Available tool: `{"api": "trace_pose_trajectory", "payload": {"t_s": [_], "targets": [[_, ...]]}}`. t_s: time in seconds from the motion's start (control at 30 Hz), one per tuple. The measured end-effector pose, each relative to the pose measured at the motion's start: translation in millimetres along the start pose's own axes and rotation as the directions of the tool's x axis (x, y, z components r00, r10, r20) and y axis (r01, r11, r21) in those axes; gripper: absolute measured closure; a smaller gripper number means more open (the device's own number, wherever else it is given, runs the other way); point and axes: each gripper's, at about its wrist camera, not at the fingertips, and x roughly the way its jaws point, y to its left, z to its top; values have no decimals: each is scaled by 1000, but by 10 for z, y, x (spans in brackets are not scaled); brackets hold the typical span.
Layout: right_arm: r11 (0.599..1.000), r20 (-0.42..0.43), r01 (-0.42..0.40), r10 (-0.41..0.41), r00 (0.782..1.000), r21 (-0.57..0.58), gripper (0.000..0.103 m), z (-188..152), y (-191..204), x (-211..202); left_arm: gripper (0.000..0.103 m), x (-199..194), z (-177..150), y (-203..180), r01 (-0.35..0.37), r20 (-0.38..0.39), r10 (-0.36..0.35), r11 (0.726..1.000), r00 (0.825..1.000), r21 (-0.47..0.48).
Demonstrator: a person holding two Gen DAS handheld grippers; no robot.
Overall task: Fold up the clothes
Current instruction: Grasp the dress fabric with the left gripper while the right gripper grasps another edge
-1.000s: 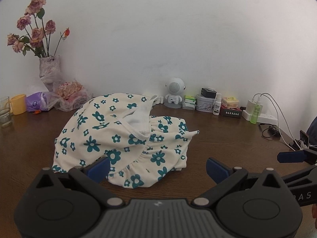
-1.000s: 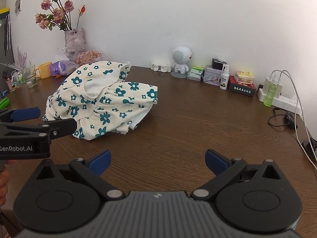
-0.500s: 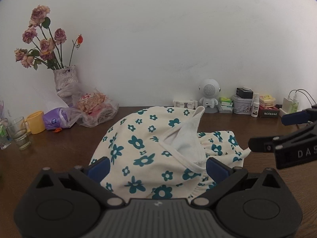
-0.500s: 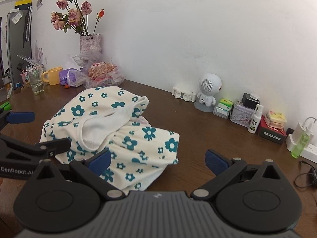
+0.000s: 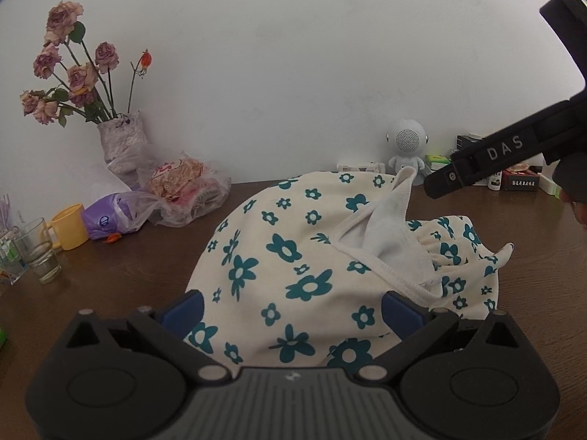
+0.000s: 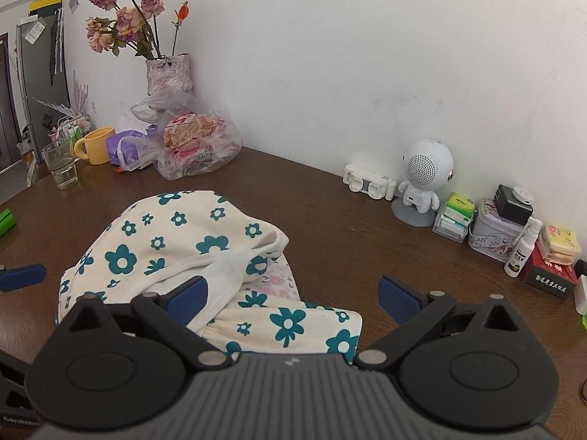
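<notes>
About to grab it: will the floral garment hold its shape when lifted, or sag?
The floral garment will likely sag: it lies crumpled in soft folds. The white-lined edge may flop open. It probably slides easily over the wooden table. Both tongs stand open.

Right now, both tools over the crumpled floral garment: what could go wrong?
1. The floral garment is bunched in layers; the open left tool could pinch several at once.
2. The right tool is open near the white-lined edge; it might grab lining only.
3. Dragging cloth could reach the glass.
</notes>
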Motion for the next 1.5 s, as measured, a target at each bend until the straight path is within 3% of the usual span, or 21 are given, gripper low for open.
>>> {"api": "trace_pose_trajectory", "payload": {"t_s": [0.1,0.27,0.37,0.43,0.47,0.6,0.77,0.9,1.0,1.07,1.1,1.13,1.2,1.37,1.43,1.5], "targets": [[998,-28,-30,31,999,57,9,53,-88,160,1,51,-1,-20,8,4,-8,1000,1000,25],[989,-79,-70,80,994,128,24,190,-105,457,7,112,9,-57,19,15,-20,997,1000,72],[976,-112,-117,139,984,184,46,265,-76,652,26,135,14,-68,57,8,-58,994,998,96],[966,-135,-145,177,975,216,84,271,-52,741,49,146,26,-50,96,-8,-96,991,995,93],[961,-143,-152,188,972,230,91,269,-39,773,52,144,32,-33,109,-13,-109,990,994,88],[951,-96,-178,208,973,251,97,290,-2,661,82,54,62,47,123,-5,-123,988,992,93],[934,18,-231,235,972,271,97,442,-49,204,97,-130,177,136,176,2,-177,981,984,80],[932,79,-255,243,967,257,98,551,-2,-210,101,-411,299,154,206,48,-210,975,977,83],[946,130,-243,219,967,213,99,598,97,-540,101,-674,404,141,197,99,-206,976,973,93],[944,168,-252,219,961,213,99,635,115,-783,94,-811,416,90,187,113,-196,979,974,86],[943,187,-257,219,958,213,99,653,124,-902,76,-873,412,56,181,116,-190,980,975,82],[941,200,-263,221,954,212,99,663,135,-1000,44,-936,408,23,175,120,-183,981,976,78],[942,222,-265,219,950,204,99,682,162,-1203,20,-1049,335,-109,153,150,-166,984,975,97],[940,233,-276,228,945,199,99,666,225,-1468,14,-1074,103,-529,69,171,-88,991,981,114],[937,239,-284,234,943,204,99,652,265,-1536,14,-949,58,-719,-21,178,2,994,984,105],[932,246,-292,238,939,213,99,648,301,-1582,14,-827,48,-892,-153,229,125,982,965,110]]}}
